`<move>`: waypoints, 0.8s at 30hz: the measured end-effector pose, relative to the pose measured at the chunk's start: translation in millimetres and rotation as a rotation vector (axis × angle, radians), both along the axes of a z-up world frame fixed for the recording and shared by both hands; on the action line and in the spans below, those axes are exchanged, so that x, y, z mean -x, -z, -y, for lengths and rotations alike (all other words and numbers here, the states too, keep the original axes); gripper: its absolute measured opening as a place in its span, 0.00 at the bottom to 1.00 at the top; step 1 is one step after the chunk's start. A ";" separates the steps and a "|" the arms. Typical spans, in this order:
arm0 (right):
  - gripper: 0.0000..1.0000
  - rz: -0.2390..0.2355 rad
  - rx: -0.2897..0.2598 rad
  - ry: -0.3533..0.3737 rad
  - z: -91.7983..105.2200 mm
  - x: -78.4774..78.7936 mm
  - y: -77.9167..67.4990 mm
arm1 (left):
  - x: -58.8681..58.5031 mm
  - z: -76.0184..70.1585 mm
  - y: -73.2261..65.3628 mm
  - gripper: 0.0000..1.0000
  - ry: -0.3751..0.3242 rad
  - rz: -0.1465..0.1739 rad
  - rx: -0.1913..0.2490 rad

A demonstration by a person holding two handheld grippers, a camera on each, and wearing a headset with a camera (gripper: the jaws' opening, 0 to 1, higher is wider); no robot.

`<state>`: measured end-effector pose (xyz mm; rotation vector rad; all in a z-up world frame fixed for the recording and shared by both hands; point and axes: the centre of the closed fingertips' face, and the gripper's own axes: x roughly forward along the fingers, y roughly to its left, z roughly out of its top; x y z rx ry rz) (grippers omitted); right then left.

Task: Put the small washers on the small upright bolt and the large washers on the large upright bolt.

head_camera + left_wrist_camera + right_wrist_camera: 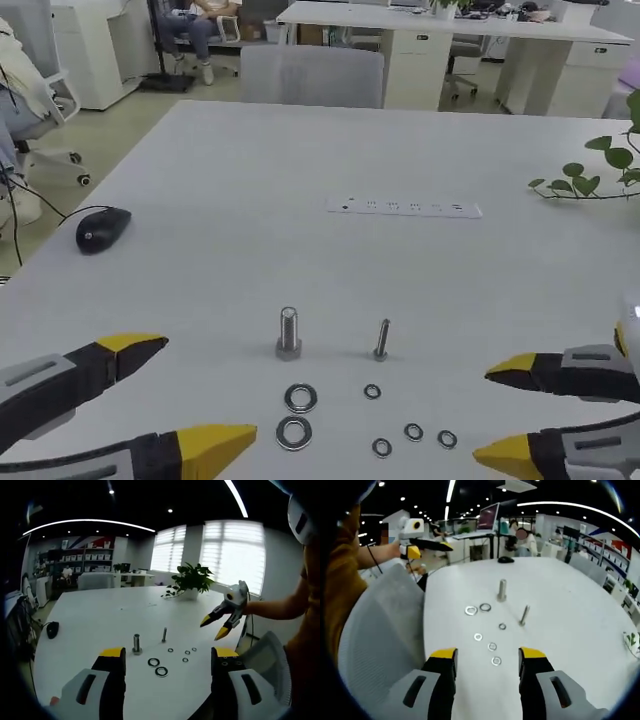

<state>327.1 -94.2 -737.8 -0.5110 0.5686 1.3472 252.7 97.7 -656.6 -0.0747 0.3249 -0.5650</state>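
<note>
Small washers [413,432] lie flat on the desk [300,200] near the small upright bolt [382,340]; two large washers [300,398] lie by the large upright bolt [288,333]. The left gripper [210,387] and right gripper [481,416] hover, jaws spread and empty. Pinch one washer by its rim, then lower it level over the bolt tip.

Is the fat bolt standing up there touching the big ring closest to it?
Apart. The head view shows a strip of bare table between the foot of the large bolt and the nearest large washer.
</note>
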 end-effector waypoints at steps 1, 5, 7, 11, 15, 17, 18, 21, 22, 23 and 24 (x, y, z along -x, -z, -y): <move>0.51 0.003 0.015 -0.011 0.1 -0.3 0.9 | 0.0 0.0 0.3 0.69 -0.002 -0.001 0.001; 0.50 0.011 0.080 -0.072 -1.5 -1.3 4.8 | 0.1 -0.3 1.1 0.69 -0.004 -0.003 0.001; 0.50 0.009 0.117 -0.109 -1.1 -1.8 8.0 | 0.3 -1.0 1.5 0.69 -0.005 -0.004 -0.005; 0.47 0.026 0.205 -0.186 1.0 -5.3 15.3 | -0.1 -2.3 0.1 0.69 -0.009 -0.001 -0.004; 0.46 0.037 0.255 -0.238 -3.8 -8.3 20.2 | -0.8 -2.8 -2.0 0.69 -0.012 0.005 -0.003; 0.46 0.034 0.280 -0.256 -5.2 -9.1 24.0 | -0.6 -2.6 -2.3 0.69 -0.012 0.005 -0.002; 0.45 0.032 0.302 -0.265 -5.5 -9.8 27.8 | -0.5 -2.5 -2.2 0.69 -0.012 0.004 -0.003; 0.44 0.036 0.354 -0.298 -6.5 -11.1 37.4 | -0.3 -2.6 -2.1 0.69 -0.013 0.004 -0.003; 0.44 0.034 0.368 -0.303 -6.4 -11.8 40.2 | -0.1 -2.9 -1.8 0.69 -0.015 0.002 -0.004; 0.43 0.035 0.388 -0.316 -5.3 -12.0 42.9 | 0.1 -3.1 -1.8 0.69 -0.016 0.002 -0.003; 0.43 0.041 0.411 -0.333 -4.7 -12.5 47.2 | 0.1 -3.4 -1.7 0.69 -0.018 0.002 -0.001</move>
